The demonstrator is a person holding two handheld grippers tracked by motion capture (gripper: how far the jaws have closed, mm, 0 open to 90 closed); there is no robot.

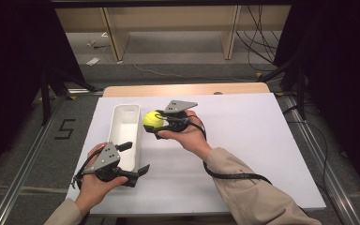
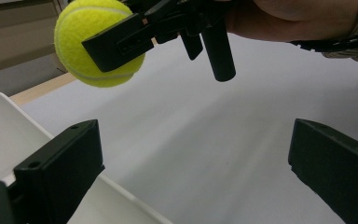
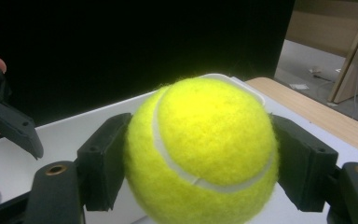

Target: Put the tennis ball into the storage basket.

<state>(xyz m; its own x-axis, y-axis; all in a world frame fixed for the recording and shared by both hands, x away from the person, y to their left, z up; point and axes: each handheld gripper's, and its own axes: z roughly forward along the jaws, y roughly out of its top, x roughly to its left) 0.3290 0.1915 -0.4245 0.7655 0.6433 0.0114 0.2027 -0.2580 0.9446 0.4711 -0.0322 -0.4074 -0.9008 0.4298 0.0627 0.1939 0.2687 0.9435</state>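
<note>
Left gripper point(image 1: 133, 159) sits low at the near left of the white table sheet point(image 1: 243, 140), held in the left hand point(image 1: 96, 183). Its jaws are spread wide with nothing between them; in the left gripper view one jaw is over the near end of the tub and the other over bare sheet.

White tub point(image 1: 122, 133) lies long-ways on the left part of the sheet, just beside the left gripper, its near end between that gripper's jaws in the high view.

Tennis ball point(image 1: 153, 120), yellow-green, is lifted off the sheet just right of the tub's far half, at its right wall. It is pinched between the jaws of the right gripper point(image 1: 155, 121), one jaw on each side in the right gripper view, tub rim behind the ball.

Right hand point(image 1: 190, 136) holds that gripper near the sheet's middle, the sleeve point(image 1: 253, 192) running off toward the bottom right.
</note>
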